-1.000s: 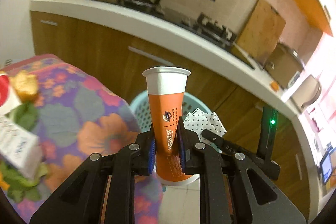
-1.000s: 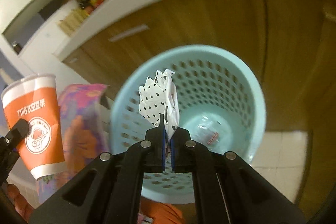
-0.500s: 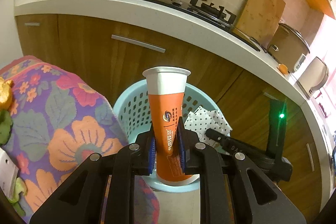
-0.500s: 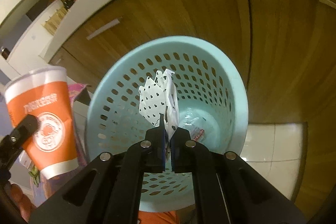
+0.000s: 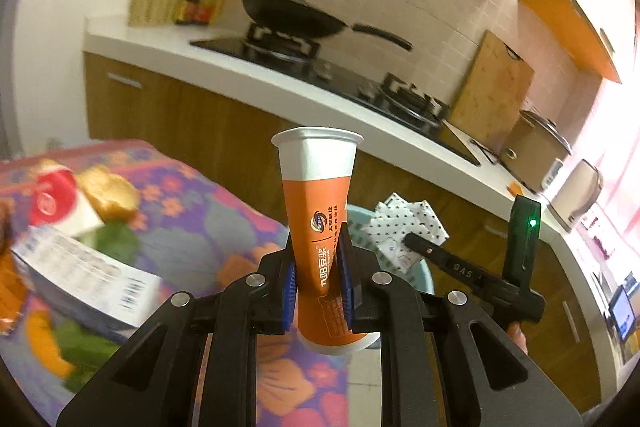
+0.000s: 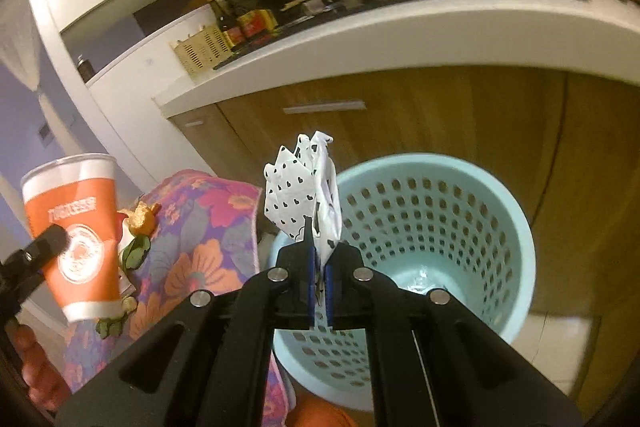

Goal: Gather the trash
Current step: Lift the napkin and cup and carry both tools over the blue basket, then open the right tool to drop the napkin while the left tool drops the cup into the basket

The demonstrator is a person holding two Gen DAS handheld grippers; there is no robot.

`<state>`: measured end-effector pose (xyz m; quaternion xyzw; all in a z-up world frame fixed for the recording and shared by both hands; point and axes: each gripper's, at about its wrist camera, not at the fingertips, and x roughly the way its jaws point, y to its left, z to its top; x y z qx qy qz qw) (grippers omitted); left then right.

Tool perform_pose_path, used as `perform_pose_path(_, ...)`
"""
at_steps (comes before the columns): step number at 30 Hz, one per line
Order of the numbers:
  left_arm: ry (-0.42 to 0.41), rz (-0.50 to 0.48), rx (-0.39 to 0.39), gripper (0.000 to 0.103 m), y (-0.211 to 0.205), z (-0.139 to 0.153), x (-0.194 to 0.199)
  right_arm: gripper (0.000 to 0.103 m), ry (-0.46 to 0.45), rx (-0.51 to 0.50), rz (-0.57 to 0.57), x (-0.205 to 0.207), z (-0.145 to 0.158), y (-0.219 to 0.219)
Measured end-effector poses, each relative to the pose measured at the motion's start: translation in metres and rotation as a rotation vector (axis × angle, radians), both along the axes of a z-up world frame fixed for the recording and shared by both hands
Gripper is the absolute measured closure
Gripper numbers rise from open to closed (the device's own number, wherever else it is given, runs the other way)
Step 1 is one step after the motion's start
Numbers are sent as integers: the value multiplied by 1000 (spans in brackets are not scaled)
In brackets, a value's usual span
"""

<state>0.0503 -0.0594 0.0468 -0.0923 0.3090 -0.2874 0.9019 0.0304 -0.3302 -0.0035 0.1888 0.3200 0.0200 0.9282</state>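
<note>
The left gripper [image 5: 317, 281] is clamped on an orange and white paper cup [image 5: 318, 227], its blue pads pressing the lower half so hard that the wall pinches in, while the cup stands upright with its white rim on top. The right gripper [image 6: 319, 281] is closed tight on a crumpled white wrapper printed with small black hearts [image 6: 304, 199], which sticks up from between the fingers. Below and just ahead of the right gripper stands a pale blue perforated waste basket [image 6: 520, 247] on a tiled floor, with what looks like a clear plastic scrap at its bottom. To finish this step well, each piece should probably be carried fully over the basket mouth before its jaws part; the wrapper sits near the basket's near-left rim, not over the middle, and the light, tall cup could tip off the rim if let go too early. The cup is beside the basket, over the corner of a table with a flowered cloth [image 5: 200, 227]. That tabletop carries a white box [image 5: 80, 279], a red and white container [image 5: 56, 199], bread and greens, all blurred. Behind runs a white kitchen counter [image 5: 280, 91] over wooden cabinet doors, with a black wok [image 5: 292, 15] on a gas hob, bottles, and a wooden cutting board [image 5: 492, 95] against the tiled wall.
</note>
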Motion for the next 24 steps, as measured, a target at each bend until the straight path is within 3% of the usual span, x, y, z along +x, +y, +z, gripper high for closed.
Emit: perform_pose_path(24,46,-125,13,87,-54,-17,7,101,59,60,-68,-17,-13,-30)
